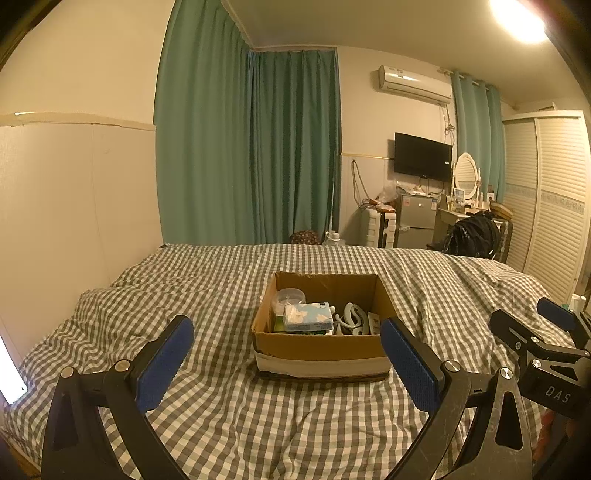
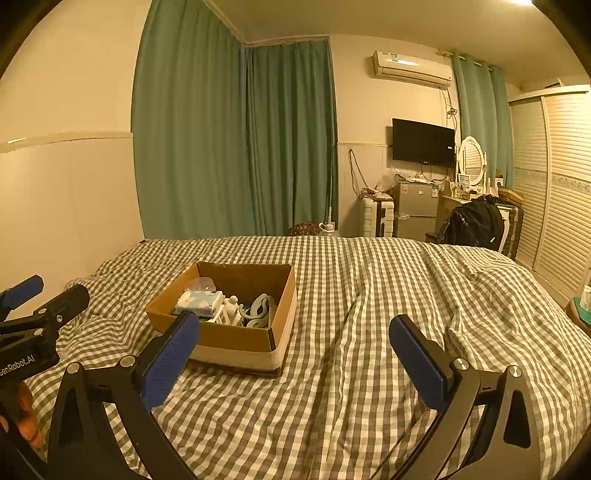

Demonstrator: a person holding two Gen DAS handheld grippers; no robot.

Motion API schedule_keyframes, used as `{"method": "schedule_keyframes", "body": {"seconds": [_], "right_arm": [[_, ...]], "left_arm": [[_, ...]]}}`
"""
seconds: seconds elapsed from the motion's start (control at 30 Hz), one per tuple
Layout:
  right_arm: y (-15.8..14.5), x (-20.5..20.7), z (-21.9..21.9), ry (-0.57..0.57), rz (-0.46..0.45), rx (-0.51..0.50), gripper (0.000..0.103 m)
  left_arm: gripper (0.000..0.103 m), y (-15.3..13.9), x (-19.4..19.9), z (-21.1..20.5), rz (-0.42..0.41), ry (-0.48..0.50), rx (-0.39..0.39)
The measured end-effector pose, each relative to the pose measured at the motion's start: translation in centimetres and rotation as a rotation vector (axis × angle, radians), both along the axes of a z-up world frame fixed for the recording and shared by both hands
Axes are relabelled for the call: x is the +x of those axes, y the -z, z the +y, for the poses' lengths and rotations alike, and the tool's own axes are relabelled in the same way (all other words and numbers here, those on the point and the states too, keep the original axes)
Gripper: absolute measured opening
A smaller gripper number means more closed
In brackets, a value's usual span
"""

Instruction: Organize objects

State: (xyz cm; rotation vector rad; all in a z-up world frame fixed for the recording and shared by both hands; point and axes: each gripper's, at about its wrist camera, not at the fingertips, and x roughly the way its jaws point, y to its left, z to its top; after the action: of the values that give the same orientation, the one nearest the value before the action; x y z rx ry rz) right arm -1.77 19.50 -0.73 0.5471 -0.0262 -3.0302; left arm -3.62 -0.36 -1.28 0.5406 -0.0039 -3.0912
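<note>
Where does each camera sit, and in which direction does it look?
Left wrist: on the left claw, looking over the checked bed straight at the cardboard box; the right claw shows at the right edge.
Right wrist: on the right claw, facing the same way, the box to its left; the left claw and some fingers show.
Shared: bed, box, curtains, television.

Warm yellow-orange light is washing over both views, giving the walls and checked bedspread (image 1: 229, 417) an amber cast. A ceiling lamp (image 1: 519, 16) is blowing out to pure white glare at the top right of the left wrist view (only its edge is showing in the right one). The fisheye lenses are bending the curtains (image 2: 236, 140) and wardrobe (image 2: 561, 184) near the rims, and dark vignetting is filling the corners. Far furniture is looking soft and slightly grainy
</note>
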Motion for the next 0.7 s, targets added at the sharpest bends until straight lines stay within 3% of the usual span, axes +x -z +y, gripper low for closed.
{"method": "schedule_keyframes", "body": {"seconds": [0.7], "right_arm": [[0.30, -0.13, -0.26, -0.004, -0.010, -0.002, 0.103]], "left_arm": [[0.103, 0.16, 0.13, 0.27, -0.005, 0.009, -0.006]]}}
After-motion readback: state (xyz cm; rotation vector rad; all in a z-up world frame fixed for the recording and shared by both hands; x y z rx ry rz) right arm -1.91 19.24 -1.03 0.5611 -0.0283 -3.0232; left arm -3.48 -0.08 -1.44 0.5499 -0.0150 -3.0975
